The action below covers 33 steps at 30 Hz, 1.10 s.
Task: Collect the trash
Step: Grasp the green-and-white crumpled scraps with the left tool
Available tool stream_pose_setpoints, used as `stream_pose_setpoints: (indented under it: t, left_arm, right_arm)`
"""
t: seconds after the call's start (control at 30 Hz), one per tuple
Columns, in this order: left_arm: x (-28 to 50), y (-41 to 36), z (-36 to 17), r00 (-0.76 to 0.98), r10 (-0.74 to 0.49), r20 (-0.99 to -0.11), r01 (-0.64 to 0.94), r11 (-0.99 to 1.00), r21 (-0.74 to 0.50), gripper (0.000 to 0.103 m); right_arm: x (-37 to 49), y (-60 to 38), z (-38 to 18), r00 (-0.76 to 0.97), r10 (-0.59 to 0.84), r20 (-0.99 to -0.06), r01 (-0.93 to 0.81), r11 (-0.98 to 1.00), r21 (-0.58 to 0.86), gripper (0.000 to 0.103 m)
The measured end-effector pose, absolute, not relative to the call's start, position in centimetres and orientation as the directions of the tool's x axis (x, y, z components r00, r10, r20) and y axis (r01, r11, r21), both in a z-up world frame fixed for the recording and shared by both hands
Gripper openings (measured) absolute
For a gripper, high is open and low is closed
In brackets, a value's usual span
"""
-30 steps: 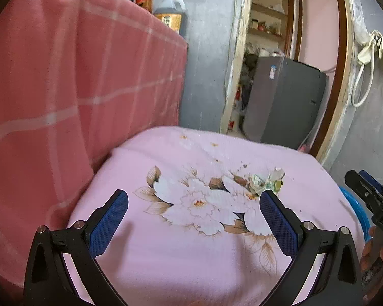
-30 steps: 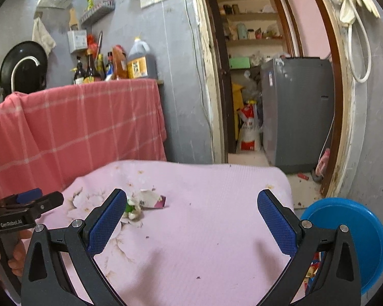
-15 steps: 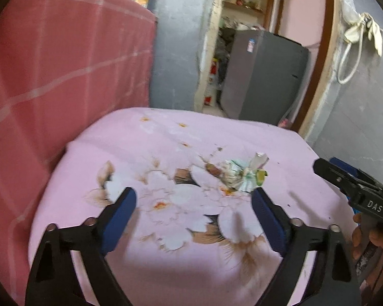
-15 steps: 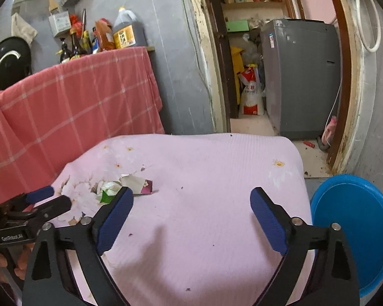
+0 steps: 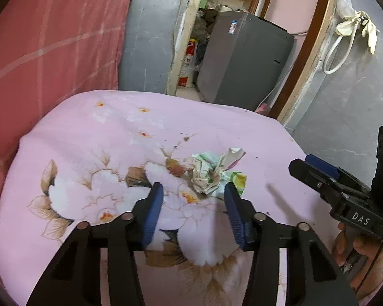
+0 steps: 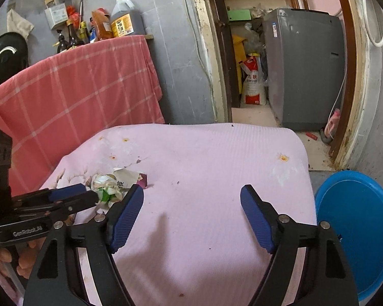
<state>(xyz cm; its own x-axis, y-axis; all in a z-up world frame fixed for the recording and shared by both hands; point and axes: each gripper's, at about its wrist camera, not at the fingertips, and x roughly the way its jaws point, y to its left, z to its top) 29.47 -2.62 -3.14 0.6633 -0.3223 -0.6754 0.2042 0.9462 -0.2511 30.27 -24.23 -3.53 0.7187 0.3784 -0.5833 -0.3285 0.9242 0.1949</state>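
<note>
A crumpled wad of paper trash (image 5: 212, 170), white with green and pink print, lies on the pink flowered cloth (image 5: 109, 137). My left gripper (image 5: 194, 199) is open, narrower than before, its blue pads just short of the wad and straddling its near edge. The wad also shows in the right wrist view (image 6: 115, 185), with the left gripper (image 6: 71, 199) at it. My right gripper (image 6: 191, 204) is open and empty over the bare middle of the cloth, to the right of the wad.
A blue plastic basin (image 6: 355, 232) sits on the floor past the cloth's right edge. A red checked cloth (image 6: 76, 86) covers a counter at the back left, with bottles on it. A grey washing machine (image 6: 303, 66) stands in the doorway.
My left gripper has moved forward and down to the paper wad and its jaws have narrowed. My right gripper has tilted down and narrowed somewhat, staying over the cloth.
</note>
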Motion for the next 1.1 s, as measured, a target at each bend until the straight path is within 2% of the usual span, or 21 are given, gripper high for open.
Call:
stream_pose_setpoints:
  t: [0.07,0.23,0.33,0.8,1.1]
  left_arm:
    - [29.8,-2.8,-3.2,0.655,-0.332,-0.678,0.209,0.943,-0.260,0.036]
    - [30.8,-2.9,-3.5,0.634,-0.351,-0.689,0.200,0.935,-0.293,0.016]
    - [30.9,-2.5,-3.6,0.631,-0.353,-0.691,0.182,0.933,-0.310,0.011]
    - [27.7,-0.5,-3.1,0.649,-0.303,-0.698,0.144,0.949,-0.279,0.009]
    - [26.4,3.1,-3.3,0.680,-0.197,-0.706,0.040,0.972,-0.232,0.009]
  right_arm:
    - [30.3,-24.2,-3.6,0.717,0.380,-0.585,-0.330,0.923,0.196,0.078]
    - [30.4,-24.1,-3.6,0.713,0.381,-0.588,-0.329,0.923,0.200,0.078]
    - [30.4,-23.9,-3.7,0.710,0.382,-0.592,-0.333,0.922,0.196,0.078]
    - [30.6,-22.4,-3.9,0.668,0.409,-0.621,-0.388,0.904,0.179,0.078]
    - [32.3,-17.6,-4.2,0.588,0.472,-0.657,-0.474,0.859,0.193,0.078]
